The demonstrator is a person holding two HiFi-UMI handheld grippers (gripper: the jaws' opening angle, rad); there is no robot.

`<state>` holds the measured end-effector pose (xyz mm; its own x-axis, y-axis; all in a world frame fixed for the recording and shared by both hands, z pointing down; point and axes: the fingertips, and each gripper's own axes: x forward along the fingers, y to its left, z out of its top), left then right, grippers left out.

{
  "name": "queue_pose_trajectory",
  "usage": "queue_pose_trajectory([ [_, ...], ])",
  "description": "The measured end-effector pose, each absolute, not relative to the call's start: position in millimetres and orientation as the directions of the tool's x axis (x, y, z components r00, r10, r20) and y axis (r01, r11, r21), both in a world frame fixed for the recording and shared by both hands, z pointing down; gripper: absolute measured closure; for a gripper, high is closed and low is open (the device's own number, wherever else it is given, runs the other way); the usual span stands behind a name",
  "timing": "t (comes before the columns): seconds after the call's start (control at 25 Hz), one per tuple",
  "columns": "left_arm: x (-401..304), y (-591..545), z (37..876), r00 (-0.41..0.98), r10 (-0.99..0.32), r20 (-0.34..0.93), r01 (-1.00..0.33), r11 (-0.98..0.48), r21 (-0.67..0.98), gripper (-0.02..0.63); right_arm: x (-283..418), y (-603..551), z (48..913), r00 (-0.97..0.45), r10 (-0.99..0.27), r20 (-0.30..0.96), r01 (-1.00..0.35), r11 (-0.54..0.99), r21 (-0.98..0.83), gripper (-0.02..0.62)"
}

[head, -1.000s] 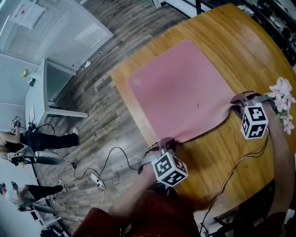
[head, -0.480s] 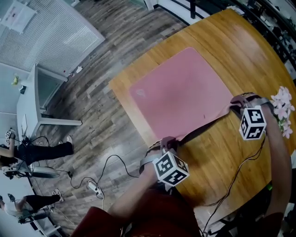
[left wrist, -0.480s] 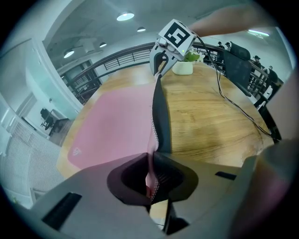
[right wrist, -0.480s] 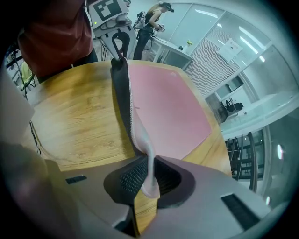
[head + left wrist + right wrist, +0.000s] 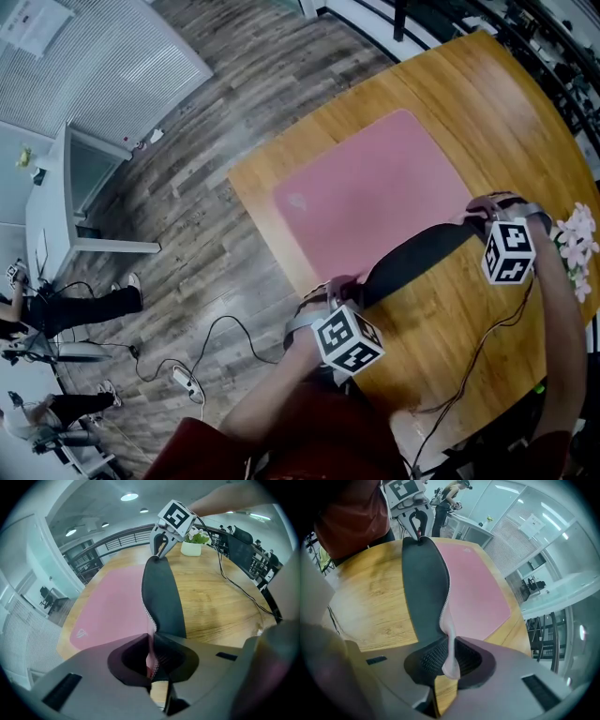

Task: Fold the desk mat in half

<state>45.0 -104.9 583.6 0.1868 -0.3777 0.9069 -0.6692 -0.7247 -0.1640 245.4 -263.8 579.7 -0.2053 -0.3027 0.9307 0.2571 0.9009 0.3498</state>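
Note:
A pink desk mat (image 5: pixel 370 192) lies on the wooden table (image 5: pixel 469 94). Its near edge is lifted off the wood, so the dark underside (image 5: pixel 417 258) shows as a band between my two grippers. My left gripper (image 5: pixel 339 286) is shut on the mat's near left corner (image 5: pixel 151 656). My right gripper (image 5: pixel 480 208) is shut on the near right corner (image 5: pixel 450 660). In the left gripper view the raised dark underside (image 5: pixel 161 597) runs up to the right gripper (image 5: pixel 161 545). In the right gripper view the same band (image 5: pixel 424 588) leads to the left gripper (image 5: pixel 417 527).
A white pot with pale flowers (image 5: pixel 577 239) stands on the table just right of my right gripper. Cables (image 5: pixel 469 356) trail from the grippers over the near table edge. The table's left edge drops to wooden flooring (image 5: pixel 187 234) with a power strip (image 5: pixel 185 380). People stand at the far left.
Both grippers have raised the mat's near edge. One second ago it lay almost flat; now the dark underside shows as a wide band and the edge has moved towards the far side.

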Motion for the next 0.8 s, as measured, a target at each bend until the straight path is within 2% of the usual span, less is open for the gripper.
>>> queue_pose_trajectory([
  [0.8,-17,-174,601,0.197,-0.350,0.916,-0.695,-0.708,-0.121,0.552,177,-340,597,-0.179,-0.302,0.936,0.278,0.897,0.343,0.541],
])
